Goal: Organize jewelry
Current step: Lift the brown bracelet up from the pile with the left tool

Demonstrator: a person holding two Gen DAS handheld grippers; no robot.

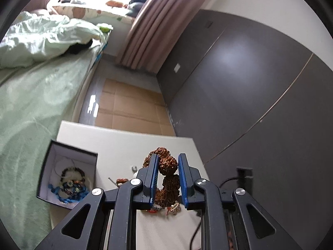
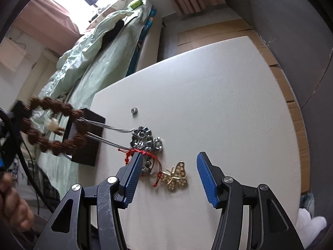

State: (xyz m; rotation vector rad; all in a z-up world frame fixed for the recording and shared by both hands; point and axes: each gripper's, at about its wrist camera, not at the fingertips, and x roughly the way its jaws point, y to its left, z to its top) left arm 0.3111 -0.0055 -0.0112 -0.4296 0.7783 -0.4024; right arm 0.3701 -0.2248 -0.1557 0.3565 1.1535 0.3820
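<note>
My left gripper is shut on a bracelet of rough brown beads, lifted off the white table. In the right wrist view that bracelet hangs in the air at the left, blurred. Thin silver strands stretch from it to a pile of silver beads tangled with red cord. My right gripper stands open just above a gold butterfly brooch. Its left pad is over the red cord. A black box with a white inside holds bead bracelets and blue cord.
A small silver ring lies alone farther back on the table. The black box stands near the table's left edge, beside a bed with green bedding. A hand shows at the lower left. Cardboard covers the floor beyond.
</note>
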